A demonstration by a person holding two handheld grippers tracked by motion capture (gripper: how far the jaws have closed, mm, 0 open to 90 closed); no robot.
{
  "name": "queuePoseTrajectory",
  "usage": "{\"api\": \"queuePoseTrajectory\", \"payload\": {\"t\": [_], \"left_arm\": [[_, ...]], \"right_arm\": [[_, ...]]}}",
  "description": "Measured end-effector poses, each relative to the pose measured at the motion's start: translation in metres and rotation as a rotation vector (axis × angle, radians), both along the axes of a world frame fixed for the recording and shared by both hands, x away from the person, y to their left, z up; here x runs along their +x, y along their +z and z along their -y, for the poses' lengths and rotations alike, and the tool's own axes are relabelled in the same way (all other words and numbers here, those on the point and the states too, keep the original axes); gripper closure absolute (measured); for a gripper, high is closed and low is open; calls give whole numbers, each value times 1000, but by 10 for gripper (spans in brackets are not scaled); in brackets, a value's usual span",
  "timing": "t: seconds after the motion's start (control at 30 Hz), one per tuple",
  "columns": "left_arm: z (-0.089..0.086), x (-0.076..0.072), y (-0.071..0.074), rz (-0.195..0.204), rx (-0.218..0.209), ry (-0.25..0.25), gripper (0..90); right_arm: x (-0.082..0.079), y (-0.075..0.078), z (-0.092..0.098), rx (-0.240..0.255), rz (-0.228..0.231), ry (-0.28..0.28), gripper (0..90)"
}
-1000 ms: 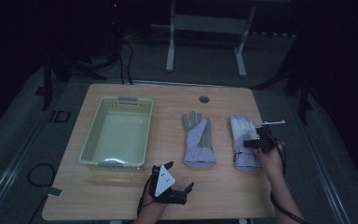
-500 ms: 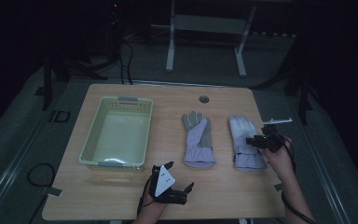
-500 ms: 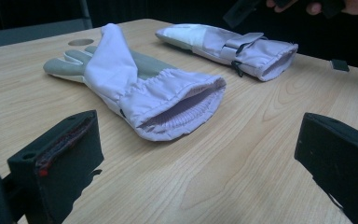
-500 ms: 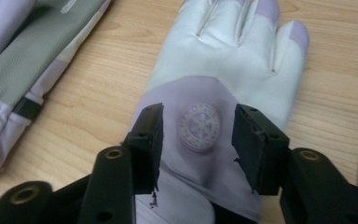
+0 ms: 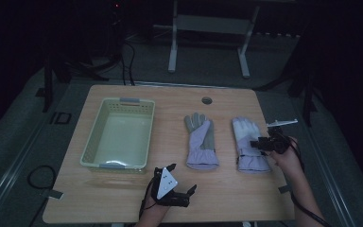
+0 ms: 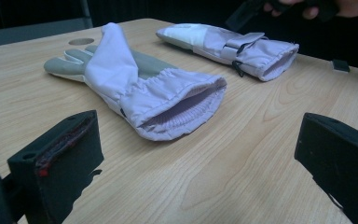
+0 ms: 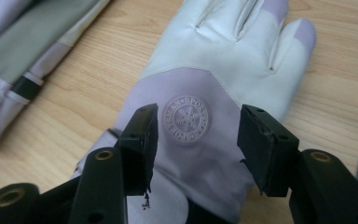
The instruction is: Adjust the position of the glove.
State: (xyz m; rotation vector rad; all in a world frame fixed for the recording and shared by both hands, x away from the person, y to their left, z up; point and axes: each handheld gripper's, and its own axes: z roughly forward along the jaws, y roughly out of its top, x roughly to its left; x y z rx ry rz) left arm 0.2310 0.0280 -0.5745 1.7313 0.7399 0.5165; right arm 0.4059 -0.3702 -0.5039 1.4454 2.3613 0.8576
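Two lilac ski gloves lying flat on the wooden table point(image 5: 123, 198), pale green basket point(image 5: 146, 137) off to the left, sitting empty.

Right gripper point(image 5: 257, 143) over the right glove point(image 5: 246, 142), jaws just been opening: a second ago pinched tight low on that glove, now spread roughly halfway. In the right gripper view, pads parted either side of the round logo patch point(image 7: 185, 119), nothing pressed between them, glove fabric lying below the gap. So: released, holding nothing. Right hand also drawn back a touch toward the right edge compared with a second ago. Glove itself looks much as before, flat near the right edge, fingers pointing far, cuff near.

Left gripper point(image 5: 182, 191) parked at the near edge, same spot as a second ago, jaws wide apart in its own view and nothing in them. Left glove point(image 6: 135, 88) straight ahead of it, cuff mouth gaping toward the camera, thumb flap sticking up.

Reading of it: looks like a let-go after a placement or a tweak, not a pickup. Probably a re-grip or a switch to the other glove next, maybe basket-bound, hard to call.
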Motion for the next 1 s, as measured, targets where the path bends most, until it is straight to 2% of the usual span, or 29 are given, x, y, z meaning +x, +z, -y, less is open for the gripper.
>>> {"api": "queuePoseTrajectory", "payload": {"t": [0.17, 0.2, 0.33, 0.4, 0.53, 0.63, 0.73, 0.8, 1.0], "left_arm": [[0, 0, 0, 0, 0, 0, 10], [0, 0, 0, 0, 0, 0, 10], [0, 0, 0, 0, 1, 1, 10], [0, 0, 0, 0, 1, 2, 10], [0, 0, 0, -2, 0, 3, 10], [0, 0, 0, -3, -2, 2, 10], [0, 0, 0, -4, -4, 1, 10], [0, 1, 0, -4, -3, 2, 10], [0, 0, 0, -3, -2, 2, 10]], "right_arm": [[9, -22, -4, -55, -18, 36, 472], [9, -24, -4, -50, -16, 41, 485], [10, -28, 2, 26, -39, 51, 608], [10, -29, 4, 49, -49, 46, 626], [9, -28, 2, 60, -56, 19, 706], [5, -22, 2, 73, -35, -21, 766], [0, -14, 0, 60, -8, -61, 779], [-2, -8, 0, 67, -10, -78, 779], [-8, 23, -4, 72, 22, -68, 780]]}}
